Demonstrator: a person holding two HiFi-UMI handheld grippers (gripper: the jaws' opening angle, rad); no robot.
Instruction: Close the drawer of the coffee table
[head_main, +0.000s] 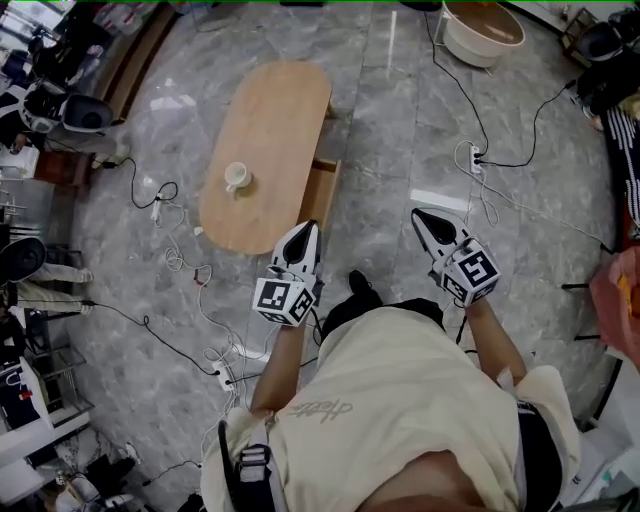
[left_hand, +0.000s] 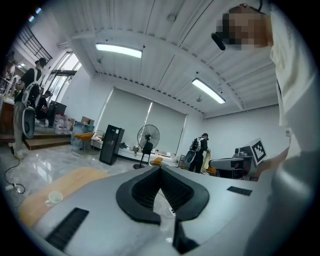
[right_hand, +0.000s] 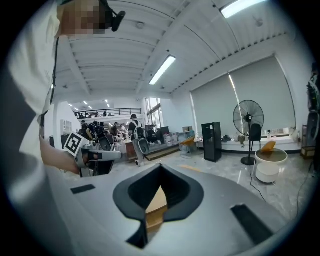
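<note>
Left claw (head_main: 308, 235), right claw (head_main: 425, 220), both closed, empty

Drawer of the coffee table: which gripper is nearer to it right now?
Left. The left gripper points at the open drawer, its tips just short of the drawer's pulled-out end. The right gripper is farther off to the person's right.

Light-wood drawer (head_main: 320, 193), open, out from the long side of the oval-topped wooden coffee table (head_main: 270, 130).
</note>
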